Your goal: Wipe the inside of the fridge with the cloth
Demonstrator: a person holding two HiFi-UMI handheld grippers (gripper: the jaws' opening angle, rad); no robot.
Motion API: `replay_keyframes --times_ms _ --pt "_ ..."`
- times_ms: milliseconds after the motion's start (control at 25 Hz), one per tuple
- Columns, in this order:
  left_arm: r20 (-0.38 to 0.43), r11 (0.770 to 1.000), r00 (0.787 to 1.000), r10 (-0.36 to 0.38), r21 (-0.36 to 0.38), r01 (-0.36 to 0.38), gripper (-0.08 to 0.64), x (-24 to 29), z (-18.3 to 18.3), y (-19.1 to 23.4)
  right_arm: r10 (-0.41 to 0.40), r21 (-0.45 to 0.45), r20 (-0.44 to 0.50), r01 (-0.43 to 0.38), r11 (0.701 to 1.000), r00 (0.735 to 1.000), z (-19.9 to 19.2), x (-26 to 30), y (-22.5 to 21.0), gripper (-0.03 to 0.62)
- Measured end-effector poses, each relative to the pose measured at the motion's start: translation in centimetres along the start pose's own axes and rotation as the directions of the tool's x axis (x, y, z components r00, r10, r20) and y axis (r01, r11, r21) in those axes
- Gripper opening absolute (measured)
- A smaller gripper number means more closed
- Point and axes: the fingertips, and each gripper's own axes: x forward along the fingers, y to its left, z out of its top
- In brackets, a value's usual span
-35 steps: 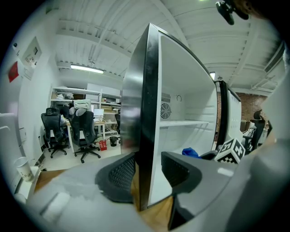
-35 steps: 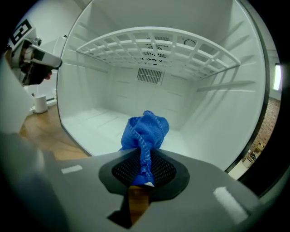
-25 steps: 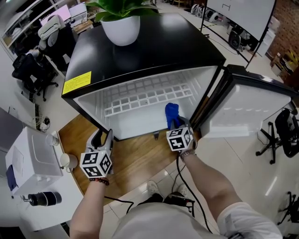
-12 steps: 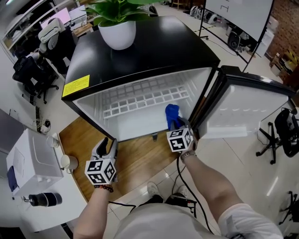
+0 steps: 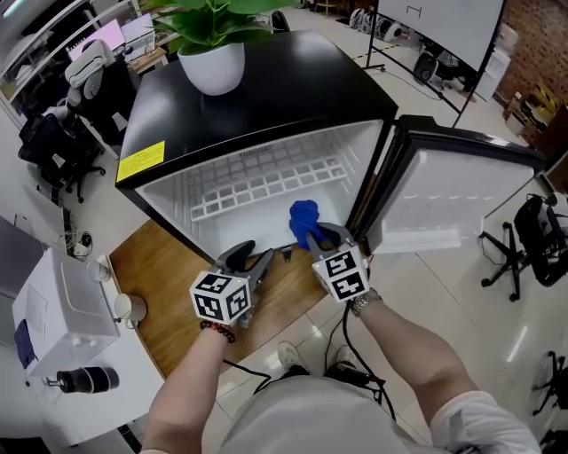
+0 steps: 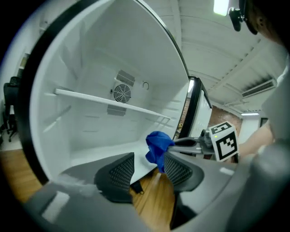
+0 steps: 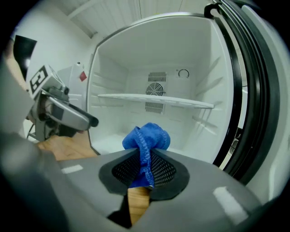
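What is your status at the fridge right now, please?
Right hand-held gripper shut on blue cloth, at fridge mouth. Left hand-held gripper jaws opening, holding nothing. Door open; only a shelf inside.

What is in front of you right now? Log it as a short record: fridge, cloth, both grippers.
fridge: black top, white inside
door: swung open to the right
shelf: white grid, across the inside
cloth: blue, bunched, at the fridge's open front
right gripper: shut on the cloth
left gripper: jaws opening, nothing between them, in front of the fridge, beside the right gripper
on top: white pot with a green plant
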Motion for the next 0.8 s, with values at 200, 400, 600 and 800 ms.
replay_keyframes --times_ms 200,400,600,800 --pt "0.010 0.984 0.987 -0.162 -0.068 0.162 0.238 2.2 1.3 -2.4 0.139 -0.033 0.052 -0.137 0.990 0.989 1.4 -2.6 2.1 0.060" --pt "0.052 0.922 0.943 -0.328 -0.198 0.331 0.239 3.0 2.2 -5.0 0.228 -0.070 0.073 -0.223 0.972 0.971 2.2 -4.7 3.2 0.060" --pt "0.061 0.855 0.898 -0.436 -0.283 0.434 0.236 3.4 1.7 -7.0 0.262 -0.096 0.087 -0.254 0.963 0.961 2.8 -5.8 3.6 0.060" --pt "0.077 0.834 0.878 -0.472 -0.285 0.473 0.086 3.6 2.1 -8.2 0.254 -0.122 0.070 -0.244 0.962 0.965 2.3 -6.2 3.3 0.060"
